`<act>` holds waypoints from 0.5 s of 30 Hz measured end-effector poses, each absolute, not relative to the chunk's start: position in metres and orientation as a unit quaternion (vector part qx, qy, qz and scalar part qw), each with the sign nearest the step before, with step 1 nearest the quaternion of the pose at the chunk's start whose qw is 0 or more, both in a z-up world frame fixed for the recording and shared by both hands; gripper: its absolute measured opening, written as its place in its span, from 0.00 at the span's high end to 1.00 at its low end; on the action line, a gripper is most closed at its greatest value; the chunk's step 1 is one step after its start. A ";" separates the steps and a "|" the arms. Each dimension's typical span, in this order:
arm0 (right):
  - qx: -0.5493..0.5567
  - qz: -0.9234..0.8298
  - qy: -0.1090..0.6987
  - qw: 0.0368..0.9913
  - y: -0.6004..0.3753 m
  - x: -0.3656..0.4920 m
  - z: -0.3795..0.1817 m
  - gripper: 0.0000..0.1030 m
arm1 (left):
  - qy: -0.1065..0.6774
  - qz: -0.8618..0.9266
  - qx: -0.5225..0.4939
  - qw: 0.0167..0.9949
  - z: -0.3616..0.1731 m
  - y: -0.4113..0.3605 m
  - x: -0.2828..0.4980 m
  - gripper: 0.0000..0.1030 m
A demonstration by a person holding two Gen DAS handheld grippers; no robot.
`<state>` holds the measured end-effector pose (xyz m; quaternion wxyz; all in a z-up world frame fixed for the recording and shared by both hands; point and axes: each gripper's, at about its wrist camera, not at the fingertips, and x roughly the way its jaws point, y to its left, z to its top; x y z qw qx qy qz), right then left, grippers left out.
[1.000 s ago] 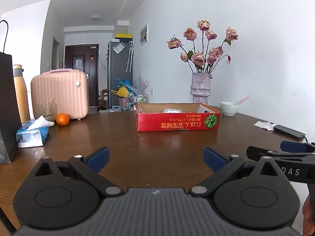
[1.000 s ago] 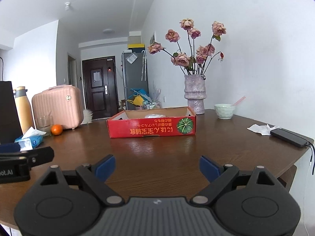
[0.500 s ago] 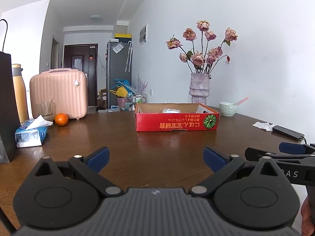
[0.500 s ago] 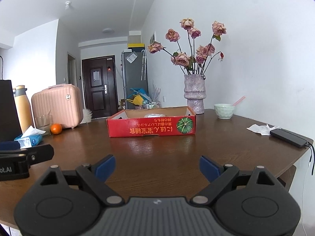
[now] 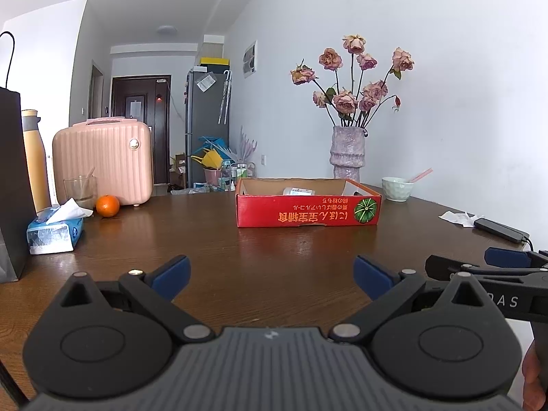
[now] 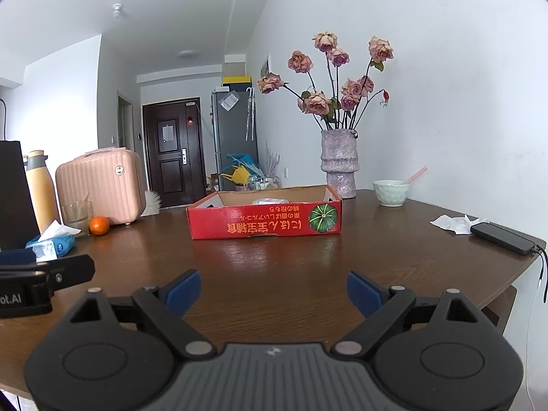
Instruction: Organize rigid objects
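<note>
Beyond both spread, empty hand-held grippers, left [image 5: 270,274] and right [image 6: 273,289], the red box [image 6: 265,224] lies broadside, nearer the right.

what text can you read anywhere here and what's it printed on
"DAS", cut off at its start: side of the right gripper, seen from the left wrist view.
"ot.AI", cut off at its start: side of the left gripper, seen from the right wrist view.
Upside-down orange East Asian lettering beside a green pumpkin picture: front of the red box; not legible enough to quote.
Papers on the grey fridge: too small to read.
</note>
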<state>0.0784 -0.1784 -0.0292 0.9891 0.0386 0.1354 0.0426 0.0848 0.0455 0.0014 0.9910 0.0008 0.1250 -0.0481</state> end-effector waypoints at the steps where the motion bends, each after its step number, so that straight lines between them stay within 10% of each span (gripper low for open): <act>1: 0.039 0.042 0.136 0.989 -0.179 0.079 -0.029 0.11 | 0.125 -0.048 0.000 0.991 0.001 0.045 0.085 0.00; 15: 0.039 0.043 0.134 0.989 -0.178 0.080 -0.030 0.11 | 0.125 -0.048 -0.001 0.991 0.002 0.045 0.083 0.00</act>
